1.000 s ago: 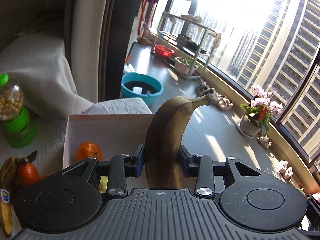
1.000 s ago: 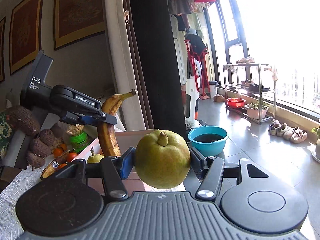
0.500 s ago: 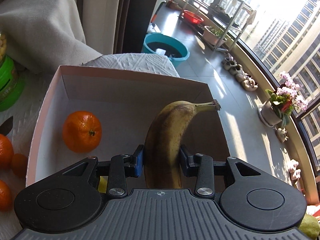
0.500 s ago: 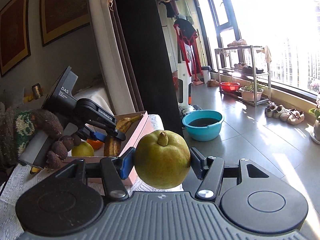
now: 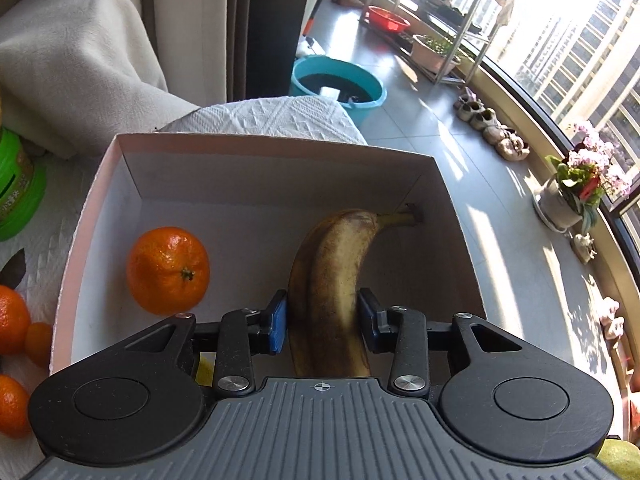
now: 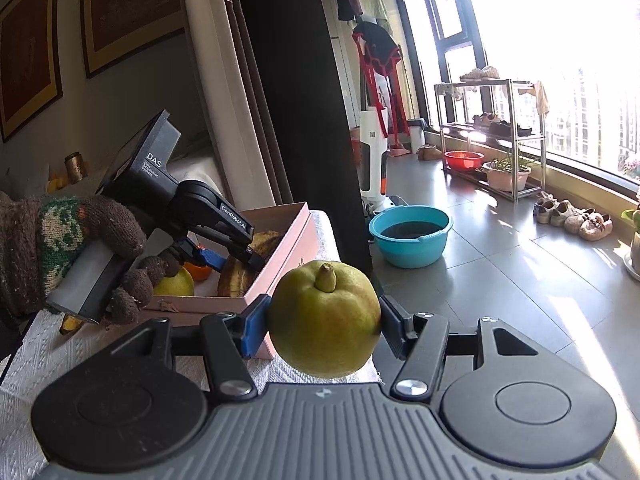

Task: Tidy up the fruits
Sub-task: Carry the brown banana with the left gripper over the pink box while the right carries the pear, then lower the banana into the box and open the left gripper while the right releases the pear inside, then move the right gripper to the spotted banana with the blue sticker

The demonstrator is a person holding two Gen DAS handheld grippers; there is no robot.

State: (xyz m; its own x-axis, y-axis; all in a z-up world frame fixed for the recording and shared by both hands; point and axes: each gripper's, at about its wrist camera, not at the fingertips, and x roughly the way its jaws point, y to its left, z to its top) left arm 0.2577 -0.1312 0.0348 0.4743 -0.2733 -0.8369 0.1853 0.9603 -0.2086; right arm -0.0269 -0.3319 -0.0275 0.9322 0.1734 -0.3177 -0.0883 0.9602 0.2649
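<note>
In the left wrist view my left gripper is shut on a brown-speckled banana, blue pads on both its sides. The banana lies low inside the pink-rimmed white box, its stem near the right wall. An orange sits at the box's left. In the right wrist view my right gripper is shut on a green-yellow pear, held in the air just right of the box. There a gloved hand holds the left gripper down into the box, beside a yellow-green fruit.
Loose oranges and a green-lidded jar stand left of the box on the white cloth. Past the table edge the floor holds a blue basin, a shoe rack and a flower pot.
The left gripper tipped downward and lowered the banana from above the box rim to inside the box. The right gripper kept its hold on the pear and sank slightly.
</note>
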